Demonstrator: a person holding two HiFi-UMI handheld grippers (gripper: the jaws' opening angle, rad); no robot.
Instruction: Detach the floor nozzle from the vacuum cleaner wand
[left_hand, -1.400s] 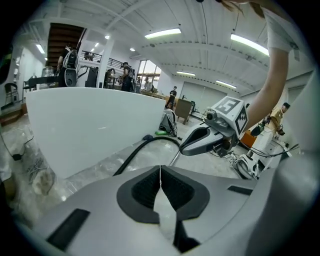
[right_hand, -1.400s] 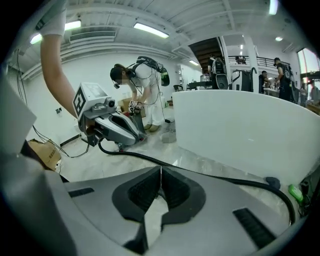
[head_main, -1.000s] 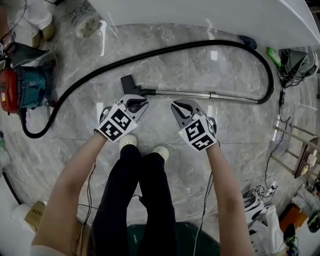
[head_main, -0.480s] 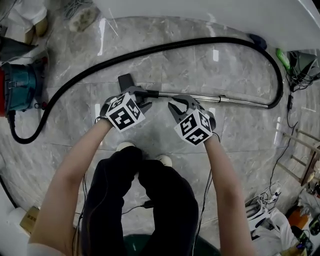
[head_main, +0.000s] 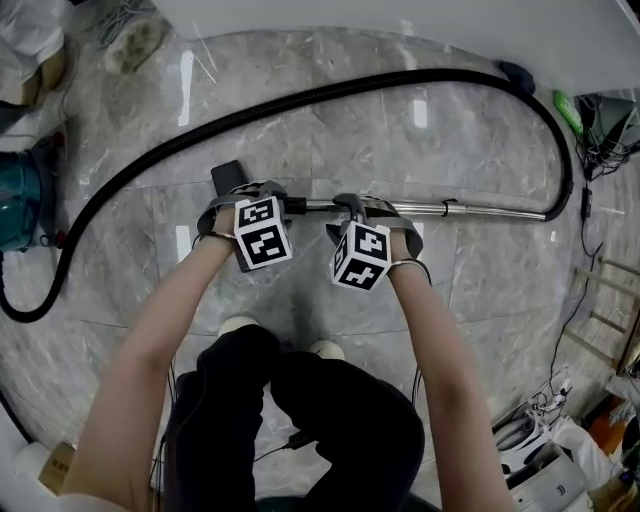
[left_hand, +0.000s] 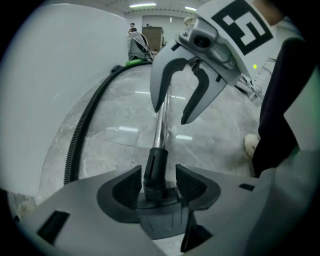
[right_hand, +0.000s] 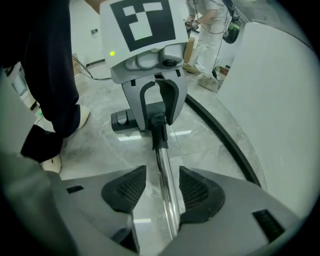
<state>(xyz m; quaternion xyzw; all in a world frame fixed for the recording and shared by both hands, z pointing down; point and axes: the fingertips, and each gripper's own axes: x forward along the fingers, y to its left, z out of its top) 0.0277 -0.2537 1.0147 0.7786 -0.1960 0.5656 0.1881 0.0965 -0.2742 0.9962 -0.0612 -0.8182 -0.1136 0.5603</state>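
Observation:
The chrome wand (head_main: 470, 209) lies across the marble floor, and its black collar (left_hand: 155, 167) joins the black floor nozzle (head_main: 227, 178) at the left end. My left gripper (head_main: 255, 213) points steeply down and straddles that collar; its jaws are opening, with narrow gaps at both pads. My right gripper (head_main: 361, 222) straddles the chrome tube (right_hand: 167, 195) just to the right of the collar. Its jaws are opening too, and neither pad touches the tube. In the right gripper view the left gripper (right_hand: 156, 122) stands over the collar with the nozzle (right_hand: 121, 120) behind it. The left gripper view shows the right gripper (left_hand: 171, 114) over the tube.
A black ribbed hose (head_main: 300, 98) arcs from the wand's far end round to the teal vacuum body (head_main: 14, 205) at the left. A white curved counter (head_main: 400, 15) runs behind the hose. The person's shoes (head_main: 238, 326) stand just below the grippers. Cables and clutter lie at the right edge (head_main: 600, 130).
Both grippers have dropped from above the floor onto the wand. Their jaws were shut and now stand apart, the left round the collar and the right round the tube.

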